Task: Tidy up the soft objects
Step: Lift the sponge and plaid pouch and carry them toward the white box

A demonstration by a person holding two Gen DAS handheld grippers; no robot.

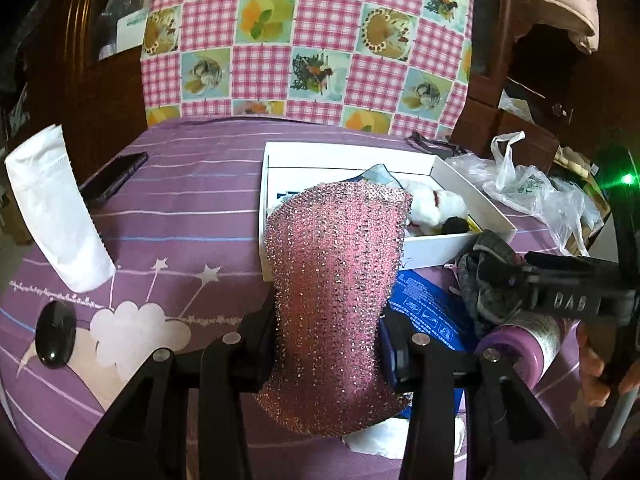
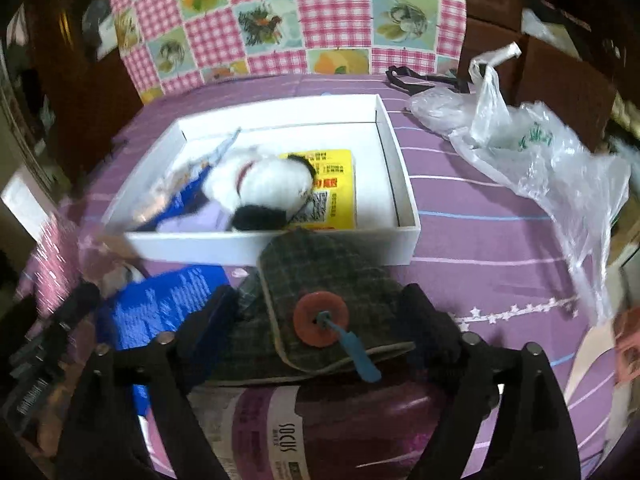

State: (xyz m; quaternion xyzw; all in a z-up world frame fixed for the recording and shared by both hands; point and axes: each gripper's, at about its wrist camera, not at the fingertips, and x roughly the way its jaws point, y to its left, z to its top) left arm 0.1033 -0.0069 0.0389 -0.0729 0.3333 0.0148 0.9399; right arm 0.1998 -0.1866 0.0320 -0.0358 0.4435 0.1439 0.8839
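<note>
My left gripper [image 1: 330, 324] is shut on a pink glittery scouring cloth [image 1: 336, 272], which stands up between its fingers in front of the white box [image 1: 440, 246]. A white and black plush toy [image 2: 264, 184] lies in that box [image 2: 400, 184] on a yellow packet [image 2: 336, 188]. Just before the box's near wall, my right gripper [image 2: 320, 308] stands open and wide. A dark plaid pouch [image 2: 332, 276] with an orange button [image 2: 318, 318] lies between its fingers, resting on a purple wrapped roll [image 2: 340, 420]. The pads do not press on it.
On the purple bedspread lie a blue packet [image 2: 168, 304], a crumpled clear plastic bag [image 2: 540, 160] to the right, and a white folded cloth [image 1: 56, 212], a black phone [image 1: 114, 178] and a black mouse [image 1: 56, 332] to the left. A chequered cloth [image 1: 312, 40] hangs behind.
</note>
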